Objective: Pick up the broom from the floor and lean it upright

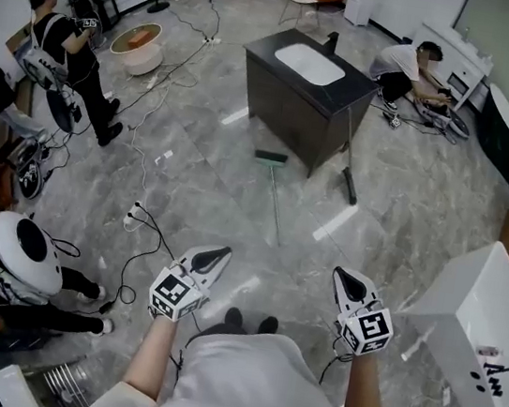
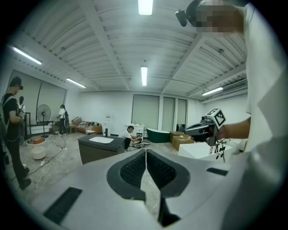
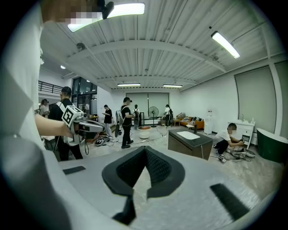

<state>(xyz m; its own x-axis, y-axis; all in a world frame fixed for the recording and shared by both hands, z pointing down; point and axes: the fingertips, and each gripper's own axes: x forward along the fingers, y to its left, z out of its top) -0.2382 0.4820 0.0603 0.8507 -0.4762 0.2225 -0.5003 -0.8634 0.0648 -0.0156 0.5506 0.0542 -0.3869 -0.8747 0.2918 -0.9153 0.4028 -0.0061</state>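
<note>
With left hand-held gripper and right hand-held gripper closed on nothing, probably best pinching the light, stiff broom at twelve o'clock mid-handle.

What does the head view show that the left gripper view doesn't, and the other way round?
Only the head view: the broom lying flat on the floor. Only the left gripper view: the ceiling lights. Both: the dark sink cabinet, the crouching person beside it, and the right tool.
</note>
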